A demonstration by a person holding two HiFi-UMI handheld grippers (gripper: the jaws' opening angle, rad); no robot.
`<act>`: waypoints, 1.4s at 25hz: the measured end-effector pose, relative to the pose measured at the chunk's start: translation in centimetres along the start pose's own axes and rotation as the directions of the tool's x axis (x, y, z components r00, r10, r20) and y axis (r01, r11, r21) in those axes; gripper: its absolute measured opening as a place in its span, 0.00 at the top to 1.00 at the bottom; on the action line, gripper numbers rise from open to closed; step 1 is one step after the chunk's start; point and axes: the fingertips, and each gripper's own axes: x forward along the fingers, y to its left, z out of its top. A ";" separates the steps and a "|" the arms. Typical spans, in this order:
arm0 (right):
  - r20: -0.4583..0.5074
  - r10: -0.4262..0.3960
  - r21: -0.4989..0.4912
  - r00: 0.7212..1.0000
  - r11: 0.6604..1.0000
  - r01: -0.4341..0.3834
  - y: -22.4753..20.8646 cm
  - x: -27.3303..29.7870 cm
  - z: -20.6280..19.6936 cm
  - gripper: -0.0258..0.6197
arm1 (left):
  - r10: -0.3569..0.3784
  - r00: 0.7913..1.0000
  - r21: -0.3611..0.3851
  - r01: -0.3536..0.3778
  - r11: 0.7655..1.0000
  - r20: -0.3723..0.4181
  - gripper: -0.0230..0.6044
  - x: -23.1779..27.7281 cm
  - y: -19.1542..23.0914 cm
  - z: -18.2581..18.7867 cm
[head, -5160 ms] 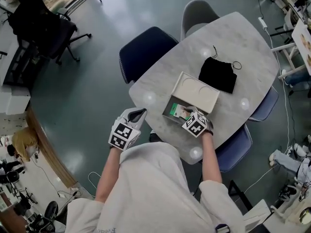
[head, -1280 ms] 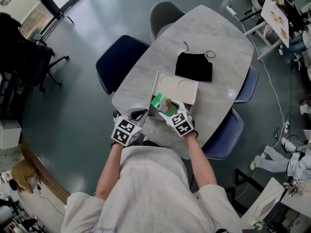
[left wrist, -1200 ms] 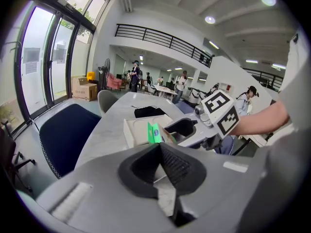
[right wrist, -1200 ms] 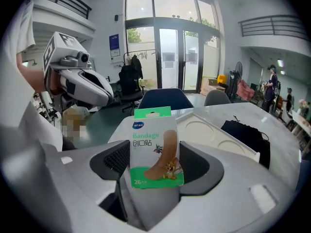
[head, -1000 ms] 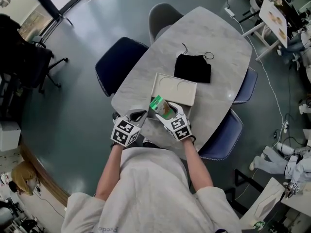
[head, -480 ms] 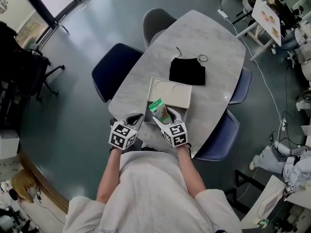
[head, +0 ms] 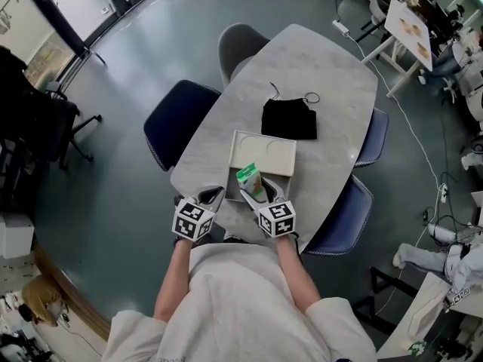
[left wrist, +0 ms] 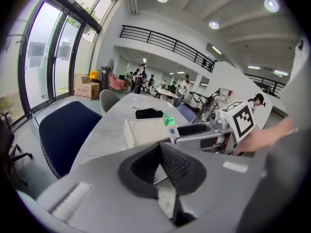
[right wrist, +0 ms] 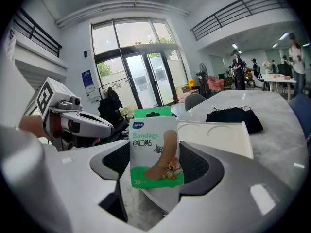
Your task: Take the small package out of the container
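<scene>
Marble table [head: 324, 62], package [head: 249, 181] now lifted from container [head: 278, 154] in right fingers [right wrist: 200, 165], left fingers [left wrist: 178, 166] closed

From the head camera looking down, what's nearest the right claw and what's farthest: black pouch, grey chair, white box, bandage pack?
1. Bandage pack: gripped in the right claw itself.
2. White box: on the table just beyond the claw.
3. Black pouch: further up the table, past the box.
4. Grey chair: at the table's far end.

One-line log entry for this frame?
right gripper: shut on bandage package | bandage package: upright, held above container near end | left gripper: shut, empty
</scene>
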 end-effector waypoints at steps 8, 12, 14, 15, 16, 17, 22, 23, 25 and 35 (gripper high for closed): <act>0.029 0.000 0.028 1.000 1.000 -0.001 0.1 -0.3 0.4 0.48 | -0.010 1.000 0.002 0.010 1.000 -0.004 0.88 0.2 -0.4 -0.1; 0.032 0.001 0.034 0.999 0.999 -0.002 -0.2 -0.4 0.4 0.48 | -0.014 1.000 0.008 0.014 1.000 -0.004 0.88 0.5 -0.6 0.1; 0.034 -0.002 0.035 0.999 0.999 0.001 -0.3 -0.4 0.5 0.48 | -0.017 1.000 0.011 0.017 1.000 -0.002 0.88 0.7 -0.7 0.3; 0.036 -0.003 0.035 0.999 0.999 0.002 -0.4 -0.4 0.5 0.48 | -0.019 1.000 0.012 0.019 1.000 -0.003 0.88 0.8 -0.7 0.3; 0.037 -0.004 0.036 0.999 0.999 0.003 -0.4 -0.4 0.6 0.48 | -0.020 1.000 0.012 0.020 1.000 -0.005 0.88 0.8 -0.7 0.2; 0.037 -0.004 0.036 0.999 0.999 0.003 -0.4 -0.4 0.6 0.48 | -0.020 1.000 0.012 0.020 1.000 -0.006 0.88 0.8 -0.7 0.2; 0.035 -0.001 0.035 0.999 0.999 -0.001 -0.2 -0.4 0.6 0.48 | -0.019 1.000 0.009 0.019 1.000 -0.009 0.88 0.7 -0.7 0.2; 0.035 0.000 0.035 0.999 0.999 -0.001 -0.2 -0.4 0.7 0.48 | -0.018 1.000 0.010 0.018 1.000 -0.008 0.88 0.6 -0.7 0.3; 0.037 0.001 0.033 0.999 0.999 -0.002 -0.1 -0.3 0.7 0.48 | -0.014 1.000 0.010 0.014 1.000 -0.007 0.88 0.5 -0.5 0.4; 0.027 0.007 0.034 1.000 0.999 -0.007 0.1 -0.2 0.6 0.48 | -0.019 1.000 0.013 0.020 1.000 -0.013 0.88 0.5 -0.7 0.5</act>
